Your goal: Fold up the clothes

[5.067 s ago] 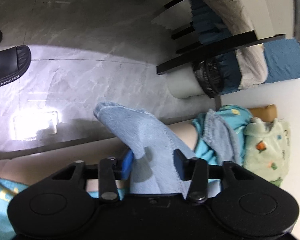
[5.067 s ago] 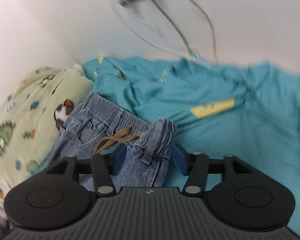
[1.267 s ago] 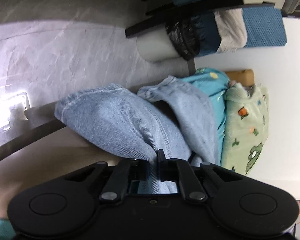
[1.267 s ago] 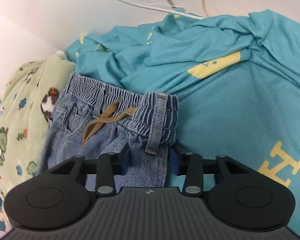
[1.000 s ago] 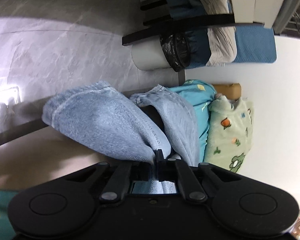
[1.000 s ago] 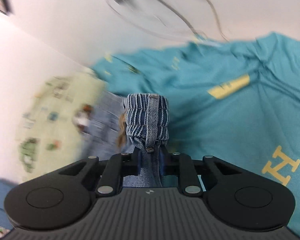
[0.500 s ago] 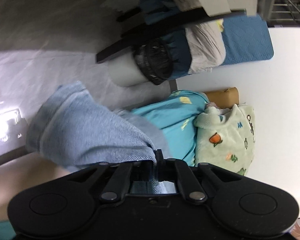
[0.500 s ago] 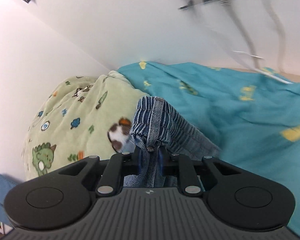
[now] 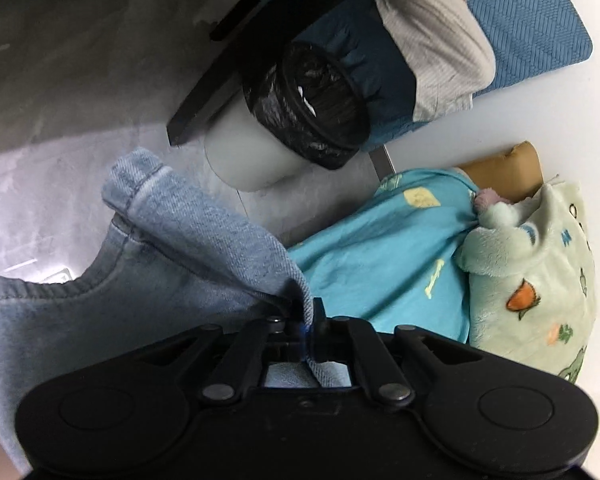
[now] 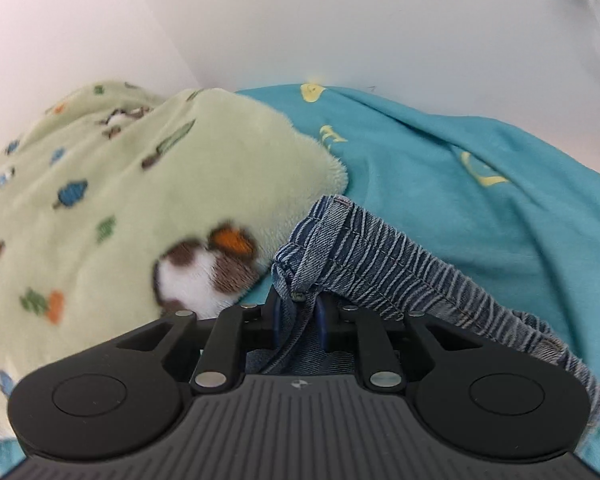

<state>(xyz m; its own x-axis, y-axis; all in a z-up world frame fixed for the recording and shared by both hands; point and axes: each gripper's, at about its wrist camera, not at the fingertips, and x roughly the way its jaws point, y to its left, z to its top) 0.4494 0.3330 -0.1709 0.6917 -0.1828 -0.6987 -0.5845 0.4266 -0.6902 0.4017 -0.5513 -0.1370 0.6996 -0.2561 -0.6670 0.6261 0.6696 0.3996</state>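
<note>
Jeans (image 9: 172, 248) are held up off the clothes pile at two points, so the step in hand is judged to be the lift and spread that comes before a fold. In the left wrist view, the left gripper (image 9: 307, 322) is clamped tight on a thin edge of pale denim near a leg hem, and the leg hangs away to the left above the grey floor (image 9: 60, 80). In the right wrist view, the right gripper (image 10: 298, 312) is closed on the gathered elastic waistband (image 10: 380, 264), with a thick wad of denim pinched between its fingers.

Below and behind the jeans lie a teal T-shirt (image 10: 480, 184) with yellow print and a pale green fleece garment (image 10: 120, 200) patterned with small animals, both bunched against the white wall (image 10: 300, 20). A bin lined with a black bag (image 9: 300, 120) stands on the floor beyond the pile.

Next, the jeans would need to be carried clear of the other clothes, pulled taut between the two grips, and laid flat on a free patch of surface. Care is called for so that the hanging leg is not dragged across the T-shirt or dropped towards the bin.
</note>
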